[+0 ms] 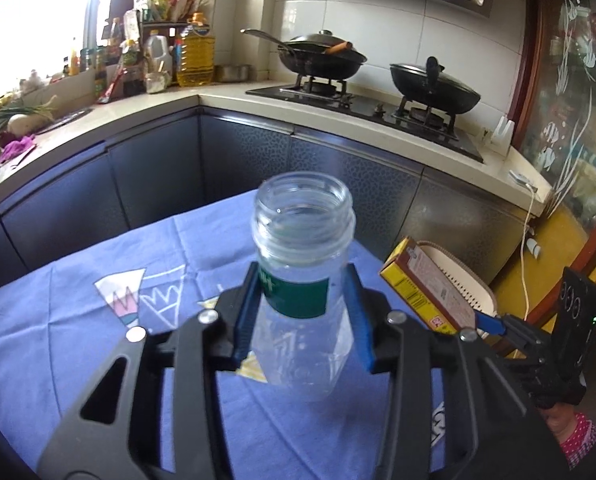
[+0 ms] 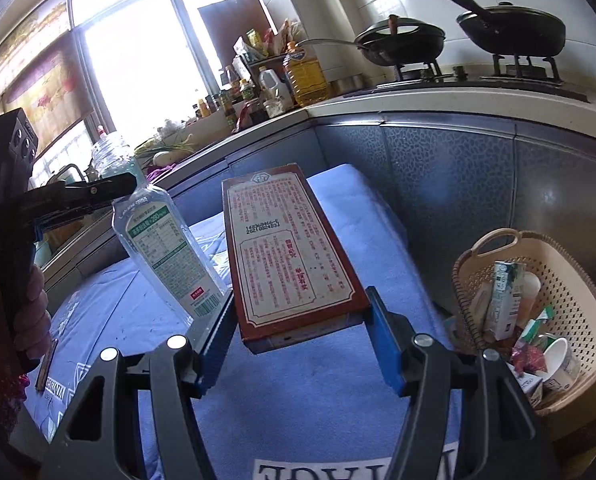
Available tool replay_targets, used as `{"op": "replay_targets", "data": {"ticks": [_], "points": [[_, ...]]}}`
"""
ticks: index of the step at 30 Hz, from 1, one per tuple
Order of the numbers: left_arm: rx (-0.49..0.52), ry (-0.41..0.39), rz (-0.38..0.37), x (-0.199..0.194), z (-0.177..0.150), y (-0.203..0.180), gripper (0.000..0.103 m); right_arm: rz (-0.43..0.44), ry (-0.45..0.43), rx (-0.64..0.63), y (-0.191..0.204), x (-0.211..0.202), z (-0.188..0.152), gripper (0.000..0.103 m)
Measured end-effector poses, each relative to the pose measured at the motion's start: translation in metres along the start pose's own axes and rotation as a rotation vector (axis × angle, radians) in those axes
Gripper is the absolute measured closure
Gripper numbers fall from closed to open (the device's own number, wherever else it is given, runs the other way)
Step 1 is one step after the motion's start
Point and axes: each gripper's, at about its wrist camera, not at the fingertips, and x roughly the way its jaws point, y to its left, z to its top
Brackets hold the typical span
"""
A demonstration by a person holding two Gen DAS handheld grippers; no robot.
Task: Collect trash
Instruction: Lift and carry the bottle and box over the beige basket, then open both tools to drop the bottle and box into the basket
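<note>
A clear, capless plastic bottle (image 1: 303, 216) with a green label is clamped between the blue pads of my left gripper (image 1: 302, 276), lifted off the blue tablecloth (image 1: 78, 300). From the right wrist, the same bottle (image 2: 166, 248) hangs tilted under the left gripper (image 2: 78, 200). My right gripper (image 2: 299, 300) is shut on a flat red-brown carton (image 2: 290, 248), holding it by its long sides above the cloth. In the left wrist view this carton (image 1: 425, 284) pokes up at the right. A beige perforated basket (image 2: 569, 276) at the right holds several cartons, wrappers and a paper cup.
An L-shaped kitchen counter (image 1: 218, 94) wraps behind the table, with dark cabinet fronts below. Two black pans (image 1: 321, 56) sit on the gas hob, and oil bottles and jars (image 1: 194, 56) crowd the corner. A person's hand (image 2: 30, 312) grips the left tool's handle.
</note>
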Motion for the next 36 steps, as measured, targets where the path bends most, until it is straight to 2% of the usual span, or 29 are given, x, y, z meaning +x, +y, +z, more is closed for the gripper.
{"op": "replay_targets", "data": {"ticks": [4, 9, 12, 17, 22, 26, 29, 30, 31, 32, 36], "points": [[0.053, -0.008, -0.075, 0.016, 0.018, -0.039, 0.064, -0.085, -0.039, 0.045, -0.041, -0.023, 0.004, 0.040], [0.110, 0.010, -0.171, 0.055, 0.038, -0.096, 0.064, -0.204, -0.063, 0.100, -0.097, -0.050, -0.003, 0.040], [0.137, 0.032, -0.226, 0.085, 0.048, -0.129, 0.064, -0.275, -0.061, 0.130, -0.129, -0.061, -0.012, 0.040], [0.174, 0.051, -0.279, 0.133, 0.059, -0.182, 0.064, -0.336, -0.033, 0.202, -0.175, -0.065, -0.035, 0.040], [0.191, 0.121, -0.292, 0.186, 0.055, -0.221, 0.064, -0.372, 0.011, 0.244, -0.204, -0.055, -0.054, 0.040], [0.180, 0.212, -0.296, 0.227, 0.039, -0.237, 0.063, -0.394, 0.038, 0.278, -0.224, -0.040, -0.063, 0.040], [0.176, 0.264, -0.269, 0.254, 0.023, -0.247, 0.062, -0.390, 0.065, 0.301, -0.238, -0.021, -0.063, 0.039], [0.183, 0.287, -0.261, 0.261, 0.017, -0.250, 0.049, -0.406, 0.066, 0.301, -0.241, -0.016, -0.063, 0.038], [0.193, 0.311, -0.240, 0.269, 0.011, -0.254, 0.030, -0.433, 0.063, 0.304, -0.242, -0.011, -0.064, 0.037], [0.201, 0.315, -0.219, 0.272, 0.007, -0.256, 0.026, -0.447, 0.060, 0.313, -0.244, -0.008, -0.064, 0.035], [0.227, 0.294, -0.217, 0.265, 0.003, -0.252, 0.026, -0.432, 0.030, 0.342, -0.243, -0.010, -0.068, 0.029]]}}
